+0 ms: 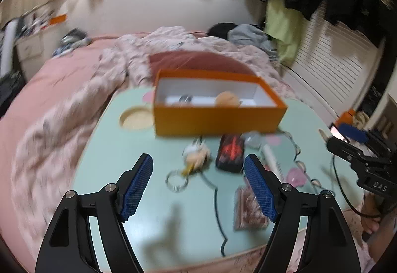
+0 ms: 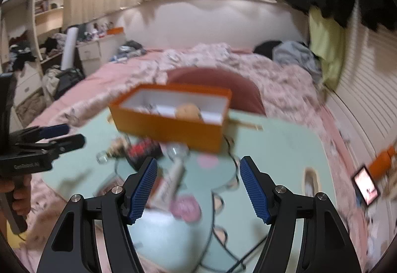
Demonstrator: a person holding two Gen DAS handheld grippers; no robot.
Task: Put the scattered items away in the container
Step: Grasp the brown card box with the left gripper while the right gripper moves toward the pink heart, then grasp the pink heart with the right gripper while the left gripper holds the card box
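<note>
- Mint-green tabletop [image 1: 104, 161]: a low table set over a bed with pink bedding [image 1: 57, 79], so the clutter sits within reach of both hands; a round recess [image 1: 136, 119] marks its left far corner.
- Orange box [image 1: 218, 119]: the container, open-topped, white inside, standing at the far middle of the table. A round tan item [image 1: 227, 99] and something small and shiny lie in it already, so the tidying looks part done.
- Keyring charm [image 1: 196, 156], pale and fluffy with a metal ring, lies just in front of the box.
- Red-and-black case [image 1: 230, 156] sits just right of the charm.
- White tube [image 1: 273, 161], a pink patterned packet [image 1: 248, 211] and a dark cable [image 1: 218, 201] lie near the table's front right; all are blurred.
- Left gripper [image 1: 198, 181]: jaws spread, nothing between the blue pads, pointing down over the charm and ring. I judge it is lining up a next pick.
- Right gripper [image 2: 198, 183]: jaws likewise spread and empty, tilted down above the tube and a pink disc [image 2: 186, 206]; a hand [image 2: 17, 193] grips the other tool's handle at that view's left edge.
</note>
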